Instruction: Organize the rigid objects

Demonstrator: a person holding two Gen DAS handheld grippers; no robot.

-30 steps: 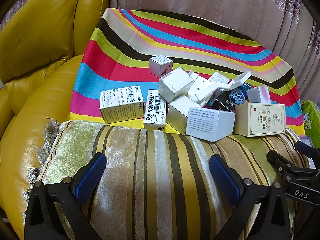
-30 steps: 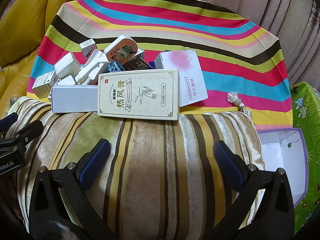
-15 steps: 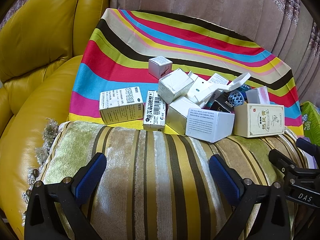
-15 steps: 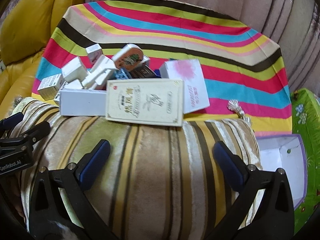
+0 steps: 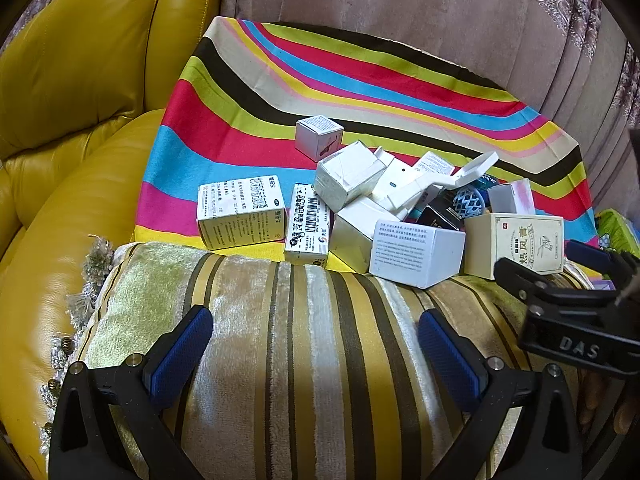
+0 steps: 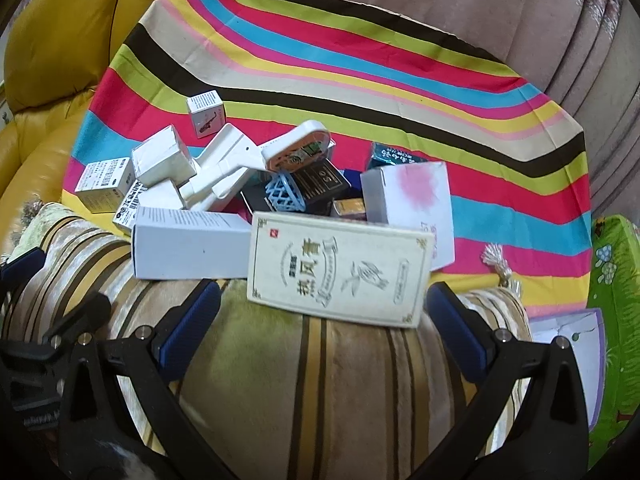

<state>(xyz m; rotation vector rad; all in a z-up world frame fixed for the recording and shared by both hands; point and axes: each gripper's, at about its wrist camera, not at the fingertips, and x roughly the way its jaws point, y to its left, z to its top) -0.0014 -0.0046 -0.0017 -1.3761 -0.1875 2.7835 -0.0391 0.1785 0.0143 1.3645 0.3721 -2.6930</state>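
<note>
A heap of small boxes lies on a rainbow-striped cloth [image 5: 360, 80] [image 6: 360, 60] behind a striped velvet cushion [image 5: 300, 340] [image 6: 320, 380]. A cream box with Chinese print [image 6: 340, 274] [image 5: 516, 244] leans on the cushion's far edge, directly ahead of my right gripper [image 6: 322, 322], which is open and close to it. Beside it lie a long white box [image 6: 188, 244] [image 5: 416, 252], a white printed box [image 5: 240, 212] and a barcode box [image 5: 308, 222]. My left gripper [image 5: 316, 344] is open over the cushion, holding nothing.
A yellow leather sofa arm [image 5: 72, 120] rises on the left. An open white box with a purple edge [image 6: 568, 360] and a green patterned surface [image 6: 616, 320] sit at the right. A beige ribbed sofa back [image 5: 400, 12] stands behind the cloth.
My right gripper has moved forward and closer to the cream box, which now fills more of its view. The left gripper has barely shifted.
</note>
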